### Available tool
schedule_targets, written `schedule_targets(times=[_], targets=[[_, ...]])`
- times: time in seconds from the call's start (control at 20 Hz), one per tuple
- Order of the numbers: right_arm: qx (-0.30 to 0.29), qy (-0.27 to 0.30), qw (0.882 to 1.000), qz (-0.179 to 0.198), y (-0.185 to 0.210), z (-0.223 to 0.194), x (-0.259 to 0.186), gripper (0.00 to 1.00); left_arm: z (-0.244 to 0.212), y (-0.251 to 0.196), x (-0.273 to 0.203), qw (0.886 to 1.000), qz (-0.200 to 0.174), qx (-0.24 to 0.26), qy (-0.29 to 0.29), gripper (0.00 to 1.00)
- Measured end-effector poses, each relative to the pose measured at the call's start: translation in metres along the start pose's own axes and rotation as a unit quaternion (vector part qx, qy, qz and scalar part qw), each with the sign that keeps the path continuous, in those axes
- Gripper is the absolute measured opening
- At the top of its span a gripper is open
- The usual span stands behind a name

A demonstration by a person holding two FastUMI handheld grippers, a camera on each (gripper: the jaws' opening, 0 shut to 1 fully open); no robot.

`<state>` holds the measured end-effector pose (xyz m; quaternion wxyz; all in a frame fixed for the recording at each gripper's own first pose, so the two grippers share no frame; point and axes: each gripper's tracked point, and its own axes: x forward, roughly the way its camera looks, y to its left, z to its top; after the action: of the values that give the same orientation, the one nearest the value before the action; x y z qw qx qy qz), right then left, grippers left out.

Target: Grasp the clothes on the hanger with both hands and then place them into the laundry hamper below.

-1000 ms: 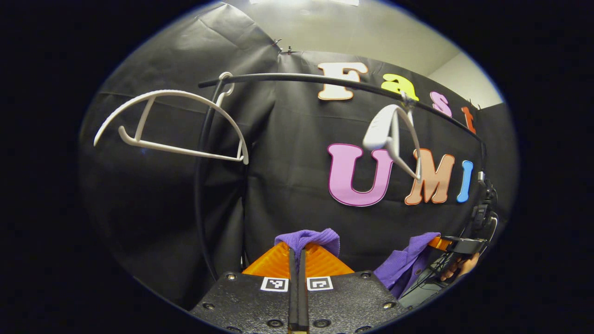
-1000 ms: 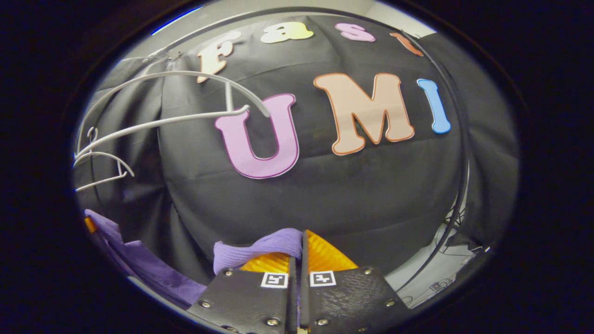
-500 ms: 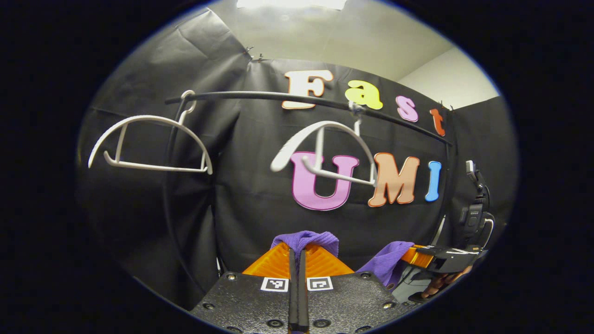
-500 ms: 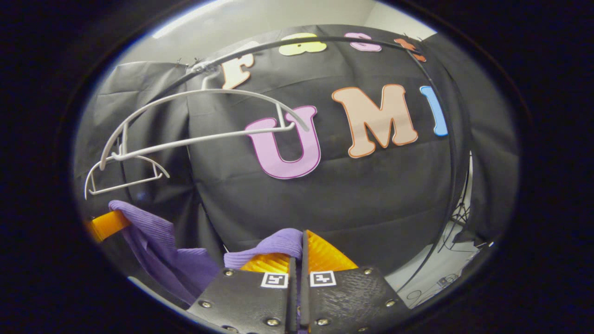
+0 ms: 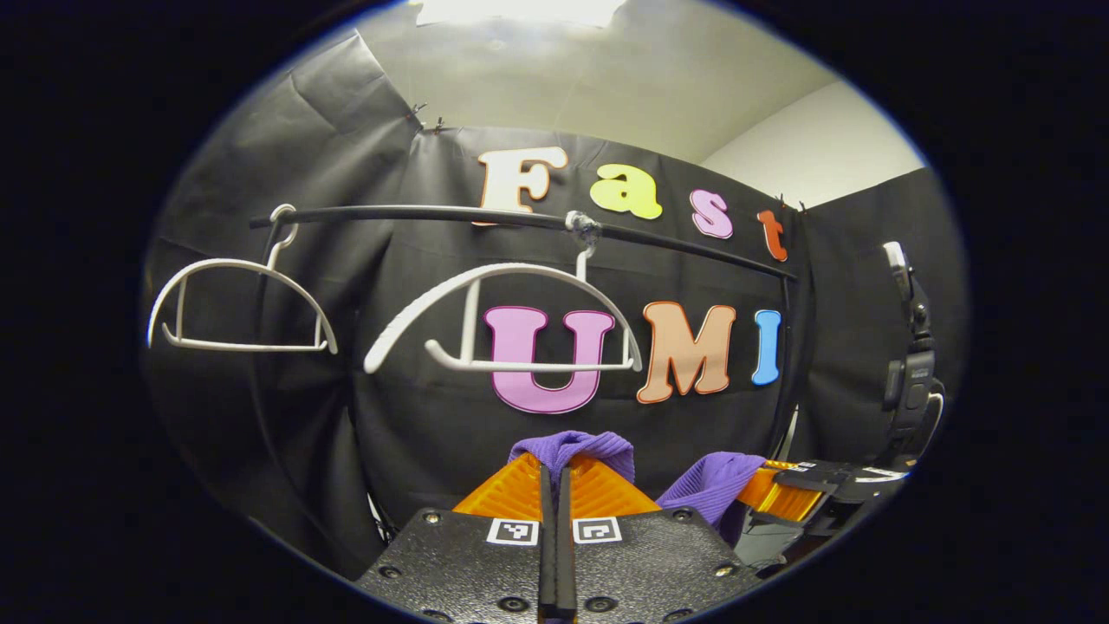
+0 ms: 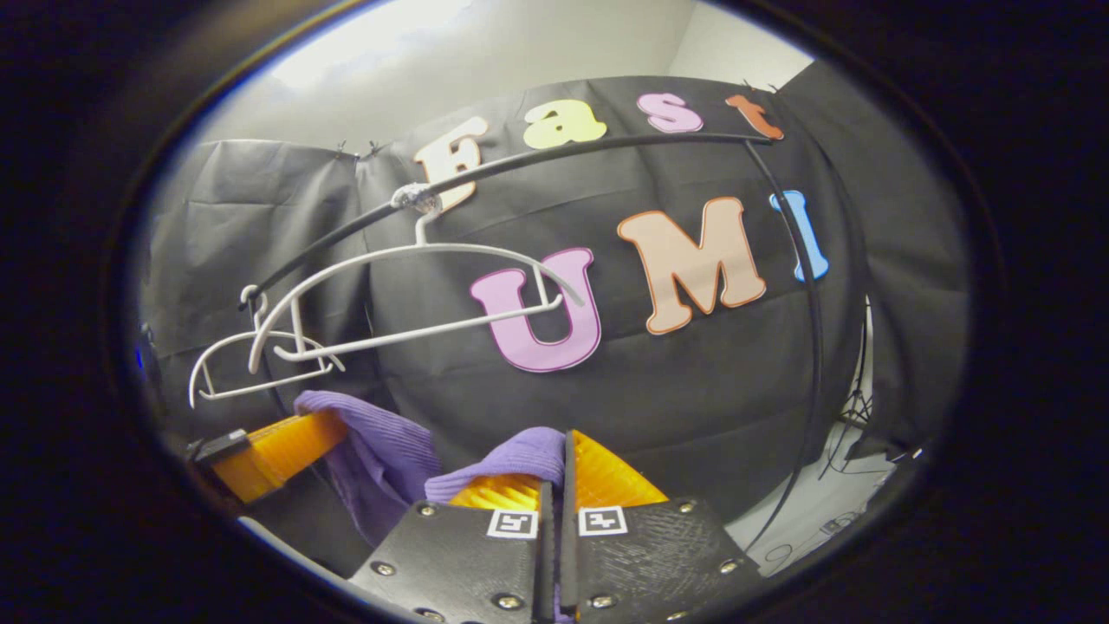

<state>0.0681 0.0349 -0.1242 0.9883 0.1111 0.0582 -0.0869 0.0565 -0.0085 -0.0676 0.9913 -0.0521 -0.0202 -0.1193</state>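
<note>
A purple knitted garment [image 5: 572, 445] is pinched in my left gripper [image 5: 555, 472], whose fingers are shut on it. In the left gripper view my right gripper [image 5: 784, 485] sits low at the right, holding another fold of the purple garment [image 5: 706, 484]. My right gripper [image 6: 557, 461] in the right gripper view is shut on a bunch of the same garment [image 6: 511, 458]; the cloth drapes left to my left gripper [image 6: 282, 438]. A bare white hanger [image 5: 502, 321] hangs from the black rail [image 5: 520, 217] above.
A second bare white hanger [image 5: 238, 299] hangs at the rail's left end. The rail's black upright post [image 6: 814, 347] runs down the right side of the right gripper view. A camera on a stand [image 5: 905, 381] stands at the far right. Cables lie on the pale floor [image 6: 823, 520].
Both grippers have moved back and down from the rail with the purple garment. The emptied hanger has swung round to face me. The two grippers have come closer together.
</note>
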Motion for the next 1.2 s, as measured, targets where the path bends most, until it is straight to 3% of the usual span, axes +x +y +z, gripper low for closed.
schedule_targets(times=[0.25,0.55,0.75,0.95,1.2], targets=[[0.001,-0.008,1.000,-0.007,-0.012,-0.009,-0.002,0.03,-0.018,-0.009,0.015,1.000,-0.011,-0.010,0.006,0.01],[-0.017,0.019,0.999,-0.030,-0.036,-0.059,0.024,0.06,-0.081,-0.010,0.038,0.999,-0.023,-0.016,0.042,0.00],[-0.029,0.033,0.999,-0.025,-0.046,-0.106,0.043,0.03,-0.131,-0.006,0.055,0.998,-0.020,-0.002,0.054,0.00],[-0.046,0.037,0.996,-0.063,-0.078,-0.165,0.056,0.03,-0.192,0.001,0.066,0.998,-0.003,0.000,0.058,0.01],[-0.043,0.075,0.993,-0.084,-0.108,-0.240,0.077,0.03,-0.276,0.006,0.077,0.994,0.007,-0.026,0.110,0.02]])
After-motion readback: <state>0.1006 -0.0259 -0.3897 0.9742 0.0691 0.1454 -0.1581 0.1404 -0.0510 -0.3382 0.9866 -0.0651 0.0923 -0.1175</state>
